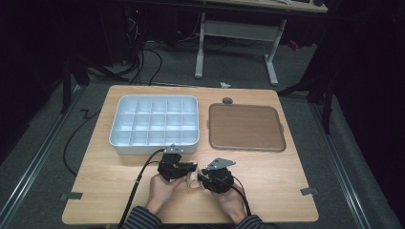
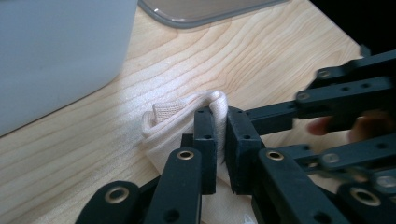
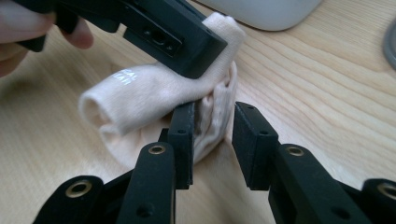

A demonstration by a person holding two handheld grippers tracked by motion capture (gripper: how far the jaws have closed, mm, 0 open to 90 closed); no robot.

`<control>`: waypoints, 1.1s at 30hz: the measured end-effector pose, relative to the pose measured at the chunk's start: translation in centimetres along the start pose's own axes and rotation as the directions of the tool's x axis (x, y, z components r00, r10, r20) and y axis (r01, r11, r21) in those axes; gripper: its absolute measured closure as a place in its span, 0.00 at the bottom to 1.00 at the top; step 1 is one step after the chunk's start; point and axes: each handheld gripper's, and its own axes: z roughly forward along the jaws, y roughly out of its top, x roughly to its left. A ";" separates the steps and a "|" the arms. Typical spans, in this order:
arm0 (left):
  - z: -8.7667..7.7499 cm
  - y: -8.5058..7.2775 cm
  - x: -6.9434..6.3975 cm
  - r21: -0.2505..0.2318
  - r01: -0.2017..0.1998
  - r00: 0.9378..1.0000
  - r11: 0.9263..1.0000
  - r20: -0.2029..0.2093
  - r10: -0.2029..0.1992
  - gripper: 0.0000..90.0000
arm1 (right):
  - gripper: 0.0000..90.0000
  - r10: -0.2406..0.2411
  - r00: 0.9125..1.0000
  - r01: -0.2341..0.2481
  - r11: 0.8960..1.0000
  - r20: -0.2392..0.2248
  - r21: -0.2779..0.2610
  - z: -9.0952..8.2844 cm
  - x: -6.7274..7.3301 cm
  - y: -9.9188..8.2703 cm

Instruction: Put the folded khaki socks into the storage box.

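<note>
Folding the cream sock (image 3: 154, 91) is the work in hand, and it lies bunched on the tabletop (image 1: 267, 181) between the two tools, just on the near side of the grey compartment box (image 1: 155, 121). The left hand-held gripper (image 2: 221, 128) has its jaws pressed together on a raised fold of the sock's edge, the cloth pinched thin between the pads. The right hand-held gripper (image 3: 212, 135) faces it from the other side; its jaws stand spread, with a loose fold of the sock lying between them but not pressed.

To do this step well, I judge the left pinch should stay firm, since it anchors the roll and keeps the knit from springing open. The right hand-held gripper would do best to go a little deeper over the loose layers just ahead of its pads before closing, so that it takes every layer and not merely the outer one. Lifting the bundle clear of the tabletop before carrying it should keep the free end from dragging. The brown tray (image 1: 247, 128) lies beyond the right hand-held gripper, well apart from the sock.
</note>
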 end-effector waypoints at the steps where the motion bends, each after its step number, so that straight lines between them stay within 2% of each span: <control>1: 0.1 0.0 0.0 0.003 -0.003 1.000 1.000 -0.007 0.003 0.93 | 0.77 0.003 1.000 -0.003 1.000 -0.002 -0.014 -0.7 0.1 -0.3; 4: 0.2 -0.1 0.0 0.003 -0.003 1.000 1.000 -0.008 0.003 0.93 | 0.78 -0.004 1.000 0.004 1.000 0.000 -0.025 -1.4 0.2 -0.6; 7: 0.4 -0.1 0.0 0.001 -0.002 1.000 1.000 -0.012 0.002 0.93 | 0.78 -0.022 1.000 0.021 0.998 -0.020 -0.051 -2.8 0.8 -1.1; 11: 0.4 -0.1 -0.1 0.003 -0.007 1.000 1.000 -0.018 0.007 0.93 | 0.78 -0.060 0.997 0.057 0.996 -0.043 -0.073 -3.3 1.7 -0.7; 18: 0.5 -0.1 -0.1 0.006 -0.017 1.000 1.000 -0.021 0.017 0.93 | 0.80 -0.088 0.995 0.085 0.994 -0.047 -0.063 -2.6 2.5 0.3; 19: 0.4 -0.1 -0.2 0.005 -0.023 0.999 1.000 -0.025 0.023 0.93 | 0.90 -0.095 0.995 0.093 0.994 -0.041 -0.052 -2.2 2.5 0.2; 22: 0.4 -0.1 -0.2 0.003 -0.028 0.999 1.000 -0.021 0.028 0.93 | 0.97 -0.113 0.993 0.112 0.993 -0.031 -0.039 -1.8 2.7 -0.4; 27: 0.5 -0.1 -0.2 -0.005 -0.025 1.000 1.000 -0.008 0.025 0.93 | 0.99 -0.102 0.994 0.102 0.995 -0.032 -0.003 -1.3 2.5 -1.6; 33: 0.6 0.0 0.3 -0.012 -0.002 1.000 1.000 0.002 0.002 0.92 | 0.99 -0.117 0.993 0.117 0.993 -0.023 0.015 -1.1 2.3 -1.9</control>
